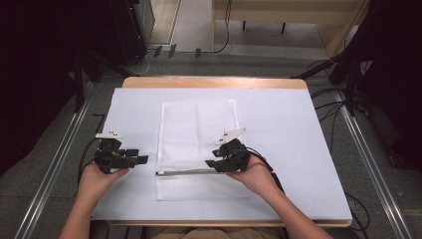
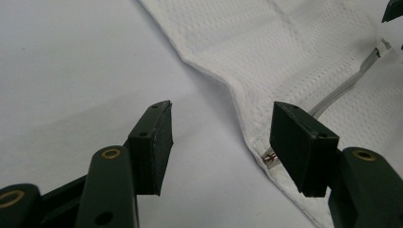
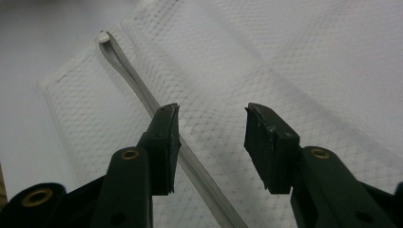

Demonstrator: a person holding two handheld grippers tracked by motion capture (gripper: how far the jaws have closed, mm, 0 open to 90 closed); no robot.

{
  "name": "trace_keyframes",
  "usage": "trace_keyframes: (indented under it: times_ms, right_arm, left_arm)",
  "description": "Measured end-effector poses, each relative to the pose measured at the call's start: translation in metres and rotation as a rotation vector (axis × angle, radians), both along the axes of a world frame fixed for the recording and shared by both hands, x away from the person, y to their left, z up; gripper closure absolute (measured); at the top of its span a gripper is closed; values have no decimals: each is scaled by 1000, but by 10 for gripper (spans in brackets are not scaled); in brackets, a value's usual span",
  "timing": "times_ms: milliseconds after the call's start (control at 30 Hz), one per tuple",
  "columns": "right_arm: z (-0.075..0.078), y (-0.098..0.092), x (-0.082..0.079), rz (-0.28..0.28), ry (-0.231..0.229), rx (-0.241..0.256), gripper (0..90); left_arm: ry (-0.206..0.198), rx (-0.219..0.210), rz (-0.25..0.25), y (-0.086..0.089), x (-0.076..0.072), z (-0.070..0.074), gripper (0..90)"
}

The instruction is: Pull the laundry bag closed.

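A white mesh bag (image 1: pixel 198 137) lies flat in the middle of the table, with a grey zipper line (image 1: pixel 185 172) across its near part. My left gripper (image 1: pixel 141 157) is open just left of the bag's left edge; in the left gripper view its jaws stand apart near the bag's edge (image 2: pixel 247 128) and the small metal zipper end (image 2: pixel 270 157). My right gripper (image 1: pixel 211 165) is open over the zipper's right end; in the right gripper view the zipper strip (image 3: pixel 142 90) runs under the left jaw across the mesh (image 3: pixel 285 61).
The table is covered by a white sheet (image 1: pixel 283 129) with a wooden edge (image 1: pixel 214 82) at the far side. Black stands and cables sit on the floor at both sides, with metal rails (image 1: pixel 366 149) alongside.
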State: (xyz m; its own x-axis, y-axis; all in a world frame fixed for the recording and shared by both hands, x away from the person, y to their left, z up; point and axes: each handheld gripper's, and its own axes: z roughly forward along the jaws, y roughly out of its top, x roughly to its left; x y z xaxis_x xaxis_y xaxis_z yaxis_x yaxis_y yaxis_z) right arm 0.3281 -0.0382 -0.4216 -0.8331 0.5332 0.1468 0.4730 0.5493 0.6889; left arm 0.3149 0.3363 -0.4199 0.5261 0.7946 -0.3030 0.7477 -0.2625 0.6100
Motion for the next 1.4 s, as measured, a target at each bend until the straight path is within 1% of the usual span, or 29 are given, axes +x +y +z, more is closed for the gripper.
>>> trace_keyframes:
  times_ms: [67, 100, 200, 300, 367, 433, 567, 633, 767, 833, 867, 933, 1100, 1167, 1233, 1300, 1333, 1400]
  right_arm:
    - [-1, 2, 0, 9, 0, 1, 575]
    - [-1, 6, -1, 18, 0, 0, 579]
    - [-2, 11, -1, 22, 1, 2, 583]
    - [-3, 20, -2, 37, 11, 10, 605]
    - [-3, 22, -2, 44, 9, 12, 608]
    - [-4, 30, -3, 51, 18, 13, 613]
    - [-5, 39, -3, 63, 21, 11, 624]
    - [-5, 41, -3, 68, 21, 13, 626]
    - [-7, 51, -3, 86, 34, 21, 629]
    - [-8, 53, -4, 89, 32, 21, 630]
    - [-9, 57, -5, 99, 36, 17, 630]
    - [-9, 60, -5, 107, 29, 19, 630]
    - [-11, 72, -7, 138, 35, 10, 663]
    - [-12, 73, -7, 143, 39, 11, 670]
    - [-14, 79, -9, 155, 45, 14, 691]
    - [-16, 82, -10, 156, 63, 19, 700]
    - [-16, 82, -10, 156, 63, 19, 700]
    - [-18, 86, -11, 164, 70, 21, 708]
  left_arm:
    - [0, 1, 0, 0, 0, 0, 404]
    - [3, 2, 0, 1, 0, 0, 405]
    - [2, -1, 5, 1, 0, 0, 406]
    - [2, -5, 8, 2, 1, -1, 408]
    - [2, -6, 8, 2, 1, -1, 408]
    - [1, -5, 7, 2, 0, -1, 408]
    - [0, -6, 11, 2, 0, -1, 407]
    - [0, -7, 13, 3, 0, -1, 407]
    - [2, -5, 11, 3, 1, -1, 406]
    - [2, -6, 10, 3, 1, -1, 406]
    - [3, -3, 9, 3, 1, -1, 407]
    - [4, -5, 9, 3, 1, -1, 407]
    - [6, -6, 9, 4, 0, -1, 409]
    - [4, -6, 9, 4, -1, 0, 418]
    - [6, -9, 8, 5, -2, 1, 423]
    - [7, -12, 7, 4, -2, 1, 423]
    - [7, -12, 7, 4, -2, 1, 423]
    - [10, -6, 5, 3, -2, 0, 423]
